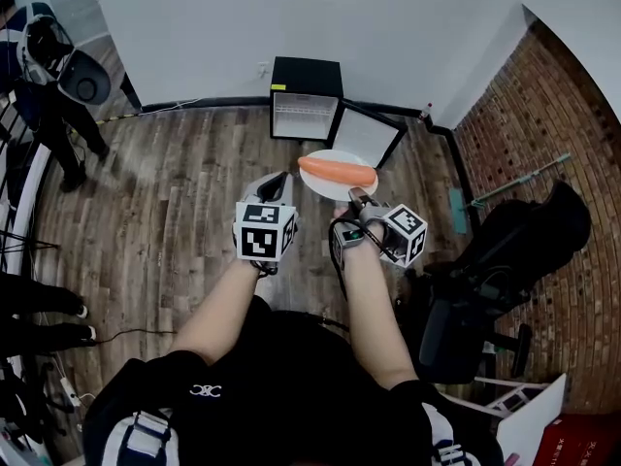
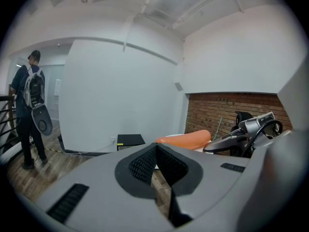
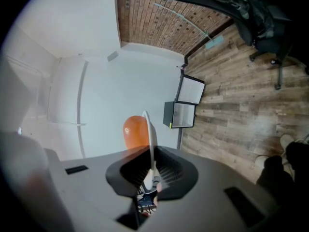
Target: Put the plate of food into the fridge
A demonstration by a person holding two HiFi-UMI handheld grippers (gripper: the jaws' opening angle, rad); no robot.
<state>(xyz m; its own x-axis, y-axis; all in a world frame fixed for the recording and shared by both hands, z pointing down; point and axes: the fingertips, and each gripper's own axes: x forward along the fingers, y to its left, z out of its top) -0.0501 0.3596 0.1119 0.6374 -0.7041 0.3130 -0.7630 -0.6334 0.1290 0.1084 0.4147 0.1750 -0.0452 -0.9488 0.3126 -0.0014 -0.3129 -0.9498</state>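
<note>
Fingers point(image 3: 170, 172) of the right gripper point(image 3: 151, 170) clamp the rim of the white plate point(image 1: 335, 191), held in the air with orange food point(image 1: 337, 171) on it, before the open black fridge point(image 1: 305, 100); left gripper point(image 2: 155, 167) pressed closed, empty

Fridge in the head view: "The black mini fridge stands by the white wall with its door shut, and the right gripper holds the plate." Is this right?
No. The fridge has its door open, swung aside, the pale inside showing, as the head view shows. The rest holds: it stands by the white wall, and the right gripper holds the plate.
</note>
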